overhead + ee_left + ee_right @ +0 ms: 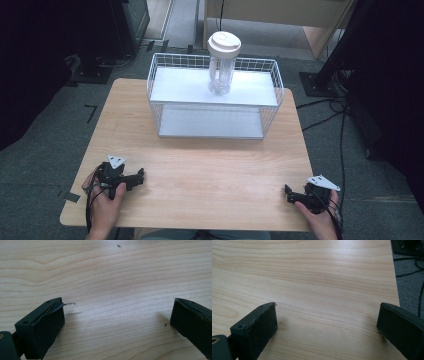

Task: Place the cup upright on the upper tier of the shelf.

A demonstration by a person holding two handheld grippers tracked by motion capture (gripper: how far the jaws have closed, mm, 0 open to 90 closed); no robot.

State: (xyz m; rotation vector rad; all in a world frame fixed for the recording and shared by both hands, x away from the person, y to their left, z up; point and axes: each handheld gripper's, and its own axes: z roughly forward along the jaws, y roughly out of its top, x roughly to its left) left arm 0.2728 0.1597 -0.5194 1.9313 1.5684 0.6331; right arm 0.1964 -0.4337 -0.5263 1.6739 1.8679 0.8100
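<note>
The cup (222,62), a clear tumbler under a white lid, stands upright on the top shelf of the wire rack (216,95) at twelve o'clock on the table (200,165), well apart from both claws. The left gripper (141,175) rests on the table at about eight o'clock with its jaws spread wide over bare wood and a thin wire curling off one pad. The right gripper (287,192) sits low at about four o'clock near the table's edge, jaws likewise wide apart with nothing between them.
</note>
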